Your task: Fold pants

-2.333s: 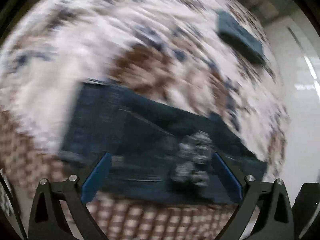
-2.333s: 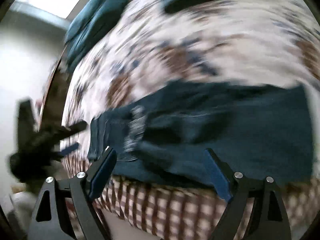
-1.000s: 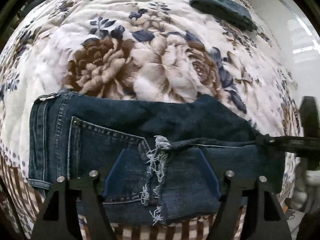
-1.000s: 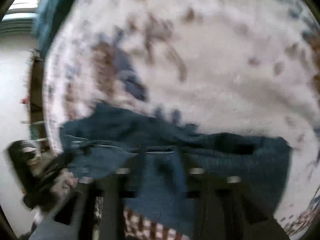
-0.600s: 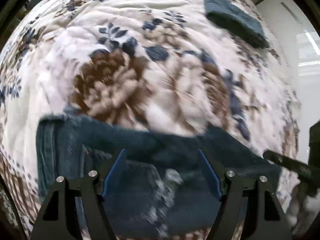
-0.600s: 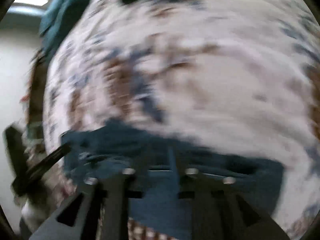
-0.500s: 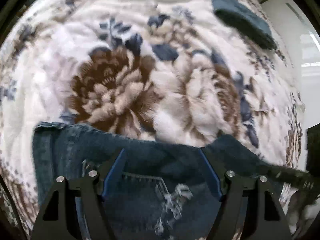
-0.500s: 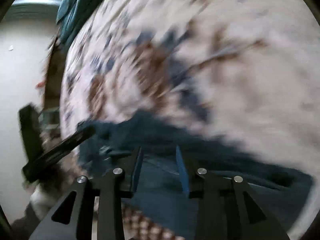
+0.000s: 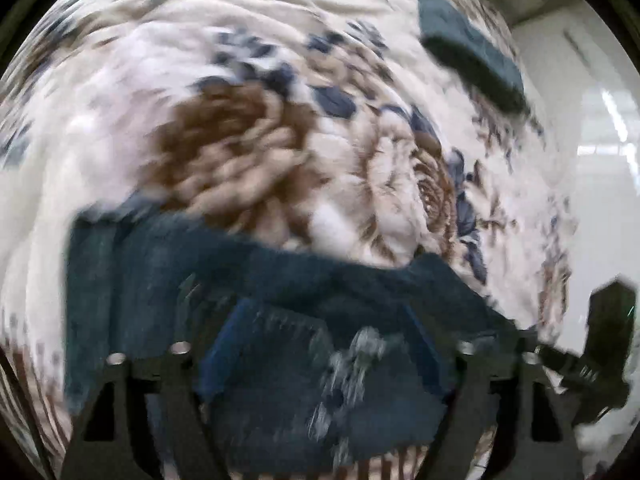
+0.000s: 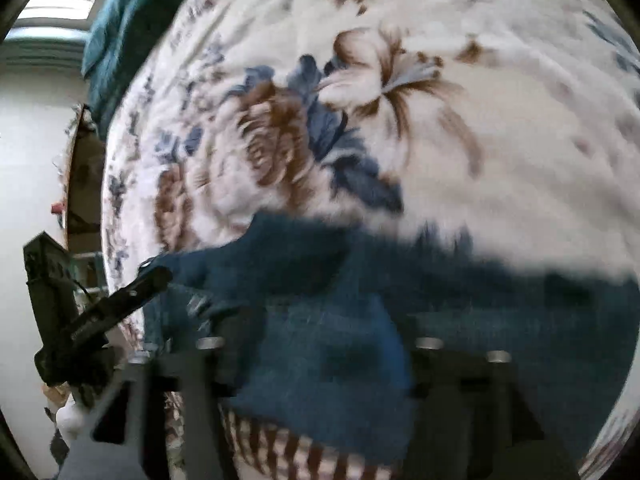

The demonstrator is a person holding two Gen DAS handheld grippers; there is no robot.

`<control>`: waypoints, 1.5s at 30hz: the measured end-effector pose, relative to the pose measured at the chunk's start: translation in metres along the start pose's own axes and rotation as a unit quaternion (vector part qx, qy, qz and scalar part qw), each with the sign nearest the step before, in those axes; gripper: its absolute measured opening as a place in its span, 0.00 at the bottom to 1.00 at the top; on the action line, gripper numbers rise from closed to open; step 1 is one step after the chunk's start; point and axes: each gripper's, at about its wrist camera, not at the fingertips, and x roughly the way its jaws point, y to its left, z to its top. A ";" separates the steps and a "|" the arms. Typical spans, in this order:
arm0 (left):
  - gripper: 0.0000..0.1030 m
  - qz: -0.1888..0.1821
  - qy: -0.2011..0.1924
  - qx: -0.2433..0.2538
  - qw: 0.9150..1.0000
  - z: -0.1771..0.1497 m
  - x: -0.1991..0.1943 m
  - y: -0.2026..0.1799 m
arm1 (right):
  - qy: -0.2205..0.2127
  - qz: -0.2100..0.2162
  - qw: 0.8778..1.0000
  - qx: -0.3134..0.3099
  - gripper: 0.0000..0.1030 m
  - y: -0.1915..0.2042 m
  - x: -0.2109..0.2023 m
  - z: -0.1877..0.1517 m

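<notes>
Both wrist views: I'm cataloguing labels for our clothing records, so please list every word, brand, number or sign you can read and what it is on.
None can be read.
The jeans show stitching and a frayed patch, but no legible tag; both views are motion-blurred.
The floral blanket carries only a flower pattern.
The folded dark garment at the far edge shows no label.

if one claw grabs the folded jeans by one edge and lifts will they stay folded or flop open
The jeans would probably flop open: they lie in loose soft layers, with nothing pinning the fold. Denim this thick likely feels heavy for its size, so the free end should sag. On the fluffy floral blanket they'd likely drag and bunch instead of sliding. Both the left claw and right claw are open.
</notes>
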 end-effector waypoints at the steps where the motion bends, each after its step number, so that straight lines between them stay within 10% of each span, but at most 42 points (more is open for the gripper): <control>1: 0.87 -0.005 -0.017 -0.017 1.000 -0.010 -0.014 0.012 | 0.004 0.003 1.000 0.007 0.63 0.001 -0.001 -0.015; 8: 0.99 -0.014 -0.043 -0.183 0.982 -0.069 -0.040 0.119 | 0.059 0.011 0.998 0.016 0.63 0.023 0.046 -0.084; 14: 0.98 -0.144 -0.066 -0.392 0.906 -0.094 0.011 0.188 | 0.053 -0.011 0.998 0.015 0.63 0.033 0.064 -0.086; 18: 0.97 -0.170 -0.105 -0.434 0.879 -0.082 0.023 0.192 | 0.045 -0.025 0.999 0.015 0.63 0.030 0.068 -0.077; 24: 0.97 -0.156 -0.146 -0.391 0.895 -0.061 0.019 0.163 | 0.037 -0.034 0.999 0.017 0.63 0.029 0.067 -0.066; 28: 0.84 -0.180 -0.180 -0.378 0.890 -0.073 -0.002 0.163 | 0.036 -0.037 0.998 0.019 0.63 0.029 0.067 -0.065; 31: 0.84 -0.156 -0.176 -0.322 0.917 -0.063 -0.007 0.151 | 0.037 -0.040 0.998 0.017 0.63 0.032 0.071 -0.065; 38: 0.84 -0.171 -0.139 -0.372 0.902 -0.050 0.044 0.185 | 0.037 -0.036 0.999 0.019 0.63 0.032 0.072 -0.067; 40: 0.59 -0.155 -0.162 -0.345 0.912 -0.047 0.030 0.172 | 0.034 -0.035 0.999 0.018 0.63 0.031 0.072 -0.068; 41: 0.32 -0.144 -0.172 -0.319 0.921 -0.044 0.023 0.162 | 0.032 -0.035 0.999 0.018 0.63 0.031 0.072 -0.068; 45: 0.22 -0.093 -0.205 -0.251 0.941 -0.037 -0.004 0.124 | 0.023 -0.029 0.999 0.018 0.63 0.027 0.067 -0.069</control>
